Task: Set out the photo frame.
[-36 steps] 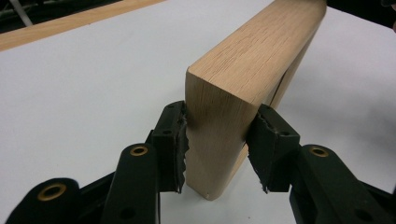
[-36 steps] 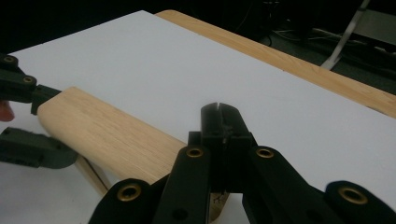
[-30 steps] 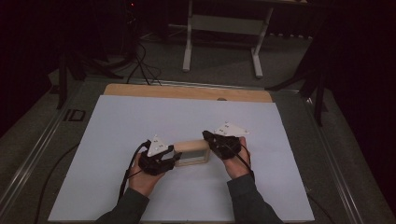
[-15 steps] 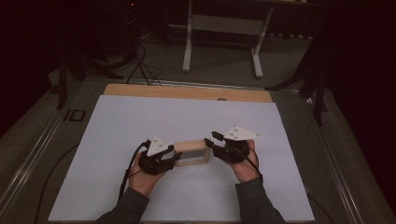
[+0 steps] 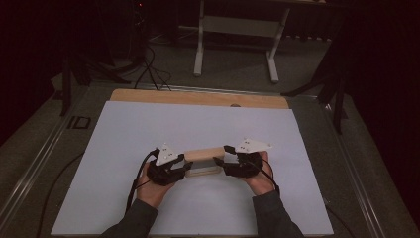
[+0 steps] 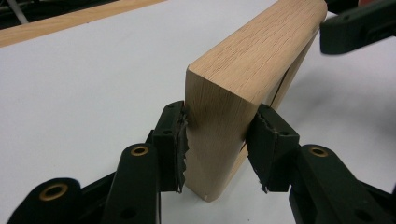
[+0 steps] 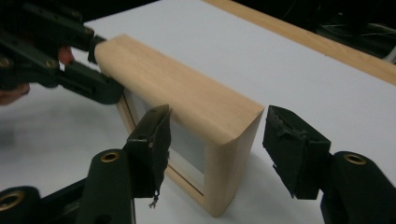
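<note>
Opening wide, the right gripper [image 7: 212, 149] lets go of the wooden frame [image 7: 187, 107]; the left gripper [image 6: 217, 142] squeezes its other end.

Wooden table [image 5: 148, 95]; white sheet [image 5: 148, 129], wooden frame [image 5: 203, 154] upright

Pale wooden frame [image 5: 203, 161], white table sheet [image 5: 148, 124]

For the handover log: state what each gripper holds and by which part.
The left gripper clamps the wooden frame by its end upright. The right gripper, jaws just opened, straddles the other end, holding nothing.
</note>
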Demonstrator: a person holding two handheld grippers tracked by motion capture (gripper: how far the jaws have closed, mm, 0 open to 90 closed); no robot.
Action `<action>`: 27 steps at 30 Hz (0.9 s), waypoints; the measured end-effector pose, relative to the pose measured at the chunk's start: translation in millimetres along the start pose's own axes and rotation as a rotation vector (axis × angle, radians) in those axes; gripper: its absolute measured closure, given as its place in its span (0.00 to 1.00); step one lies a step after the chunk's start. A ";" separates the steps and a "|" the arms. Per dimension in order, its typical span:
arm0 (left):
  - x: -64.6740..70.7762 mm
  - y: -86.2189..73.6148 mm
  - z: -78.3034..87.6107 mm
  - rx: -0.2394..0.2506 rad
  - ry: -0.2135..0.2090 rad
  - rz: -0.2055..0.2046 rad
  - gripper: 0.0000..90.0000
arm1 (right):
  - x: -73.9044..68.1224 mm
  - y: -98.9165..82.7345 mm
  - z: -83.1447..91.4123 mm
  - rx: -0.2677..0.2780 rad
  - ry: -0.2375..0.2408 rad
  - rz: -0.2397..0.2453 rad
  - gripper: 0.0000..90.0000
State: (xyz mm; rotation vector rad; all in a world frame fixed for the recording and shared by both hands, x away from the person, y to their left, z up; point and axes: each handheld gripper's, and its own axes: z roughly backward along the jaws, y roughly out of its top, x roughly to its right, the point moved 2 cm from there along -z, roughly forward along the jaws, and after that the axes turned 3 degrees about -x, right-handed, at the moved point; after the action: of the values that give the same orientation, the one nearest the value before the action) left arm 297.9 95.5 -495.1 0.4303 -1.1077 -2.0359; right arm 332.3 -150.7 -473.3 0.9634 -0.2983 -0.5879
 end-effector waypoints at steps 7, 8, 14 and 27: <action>-0.6 0.1 -0.3 0.001 -0.001 0.000 0.65 | 0.3 -4.2 -9.8 -0.026 0.015 0.019 0.43; -0.6 0.1 -0.4 0.002 -0.001 0.000 0.65 | 0.3 -4.6 -11.3 -0.026 0.018 0.021 0.42; -1.7 0.4 -0.8 0.001 -0.003 -0.002 0.65 | 2.0 -5.2 -17.9 -0.022 0.033 0.035 0.40; -2.7 1.3 -0.7 0.006 -0.007 0.003 0.64 | 8.0 -8.6 -17.4 -0.020 0.052 0.048 0.52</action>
State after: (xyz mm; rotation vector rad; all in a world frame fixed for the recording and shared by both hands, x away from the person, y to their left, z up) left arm 300.6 96.7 -494.6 0.4236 -1.1181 -2.0334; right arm 344.3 -147.3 -490.2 0.9483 -0.2679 -0.5203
